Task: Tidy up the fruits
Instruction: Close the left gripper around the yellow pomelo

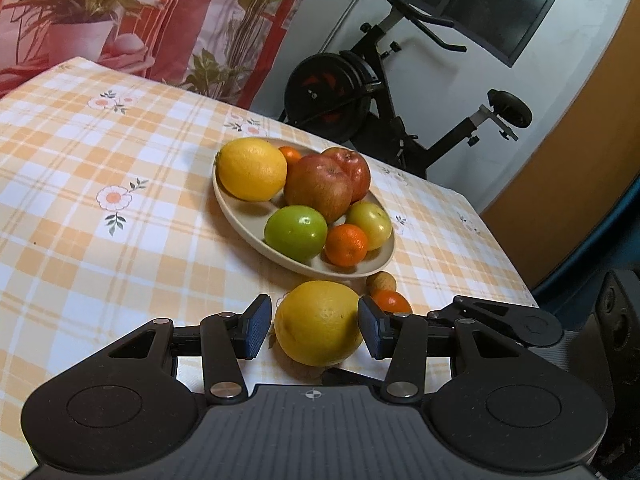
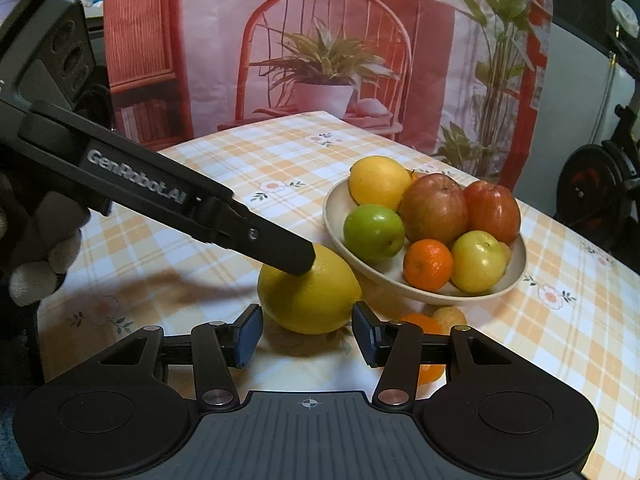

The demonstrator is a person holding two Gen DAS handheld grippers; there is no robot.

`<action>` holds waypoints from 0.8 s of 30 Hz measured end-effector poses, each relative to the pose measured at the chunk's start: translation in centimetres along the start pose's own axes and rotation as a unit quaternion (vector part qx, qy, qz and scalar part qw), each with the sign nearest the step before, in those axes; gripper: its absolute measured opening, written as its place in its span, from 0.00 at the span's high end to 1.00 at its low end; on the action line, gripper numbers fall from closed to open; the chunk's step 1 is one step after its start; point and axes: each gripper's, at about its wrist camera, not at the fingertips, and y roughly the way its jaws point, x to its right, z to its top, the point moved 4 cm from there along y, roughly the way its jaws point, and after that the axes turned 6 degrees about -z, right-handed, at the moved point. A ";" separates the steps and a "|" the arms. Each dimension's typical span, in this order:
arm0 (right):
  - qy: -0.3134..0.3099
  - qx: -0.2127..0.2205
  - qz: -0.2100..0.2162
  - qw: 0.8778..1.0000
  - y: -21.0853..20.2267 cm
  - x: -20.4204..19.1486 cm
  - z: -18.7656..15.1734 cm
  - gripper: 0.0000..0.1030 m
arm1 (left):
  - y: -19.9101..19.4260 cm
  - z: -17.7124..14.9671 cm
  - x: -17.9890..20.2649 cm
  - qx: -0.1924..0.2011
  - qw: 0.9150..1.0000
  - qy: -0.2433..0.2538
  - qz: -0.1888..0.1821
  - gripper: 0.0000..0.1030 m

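Note:
A large yellow lemon [image 1: 318,322] lies close in front of the beige plate [image 1: 244,216]. My left gripper [image 1: 314,305] is shut on it, with a blue pad on each side. In the right wrist view one of its fingers [image 2: 280,242] lies against the lemon [image 2: 308,296]. My right gripper [image 2: 307,312] is open, and the lemon sits just ahead of its tips with nothing pressed. The plate [image 2: 334,216] holds another lemon, two red apples, two green apples and mandarins. A loose mandarin [image 1: 394,302] and a small tan fruit [image 1: 381,280] lie beside the plate.
The table wears an orange checked cloth [image 1: 100,240], and its right edge [image 1: 504,248] is near the plate. A black exercise bike [image 1: 360,92] stands beyond the table. A printed curtain [image 2: 320,40] hangs behind. A gloved hand [image 2: 36,276] holds the left gripper.

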 end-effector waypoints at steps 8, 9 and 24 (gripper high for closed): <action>-0.014 -0.003 -0.014 1.000 0.4 0.3 0.2 0.52 | 0.3 0.2 -0.5 0.006 1.000 -0.012 -0.010 0.52; -0.017 -0.004 -0.014 1.000 0.6 0.4 0.2 0.50 | 0.3 0.2 -0.5 0.006 1.000 -0.013 -0.011 0.52; -0.022 -0.005 -0.009 1.000 2.1 0.2 0.8 0.48 | 0.7 1.0 -1.5 0.019 0.999 -0.032 -0.016 0.52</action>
